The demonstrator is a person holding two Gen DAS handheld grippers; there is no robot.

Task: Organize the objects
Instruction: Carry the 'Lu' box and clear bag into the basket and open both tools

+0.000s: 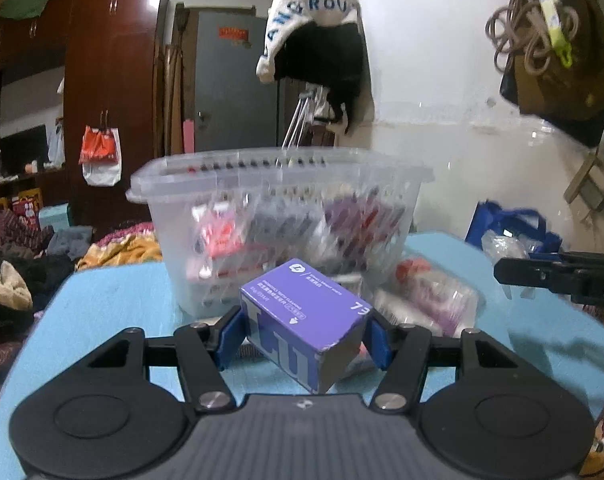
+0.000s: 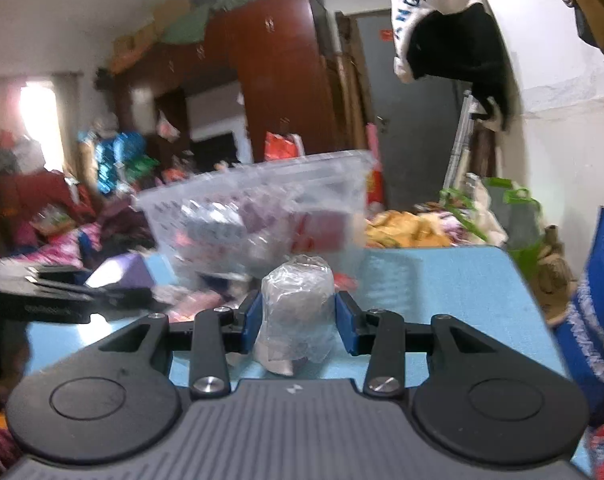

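Note:
My left gripper is shut on a purple box with white print, held tilted above the blue table. A clear plastic bin holding several packets stands just beyond it. My right gripper is shut on a clear plastic-wrapped packet, held above the table in front of the same bin. The right gripper's arm shows at the right edge of the left wrist view. The left gripper and purple box show blurred at the left of the right wrist view.
Several loose wrapped packets lie on the table right of the bin. A blue bag stands at the table's far right. Clothes piles lie off the left edge. A hat hangs above.

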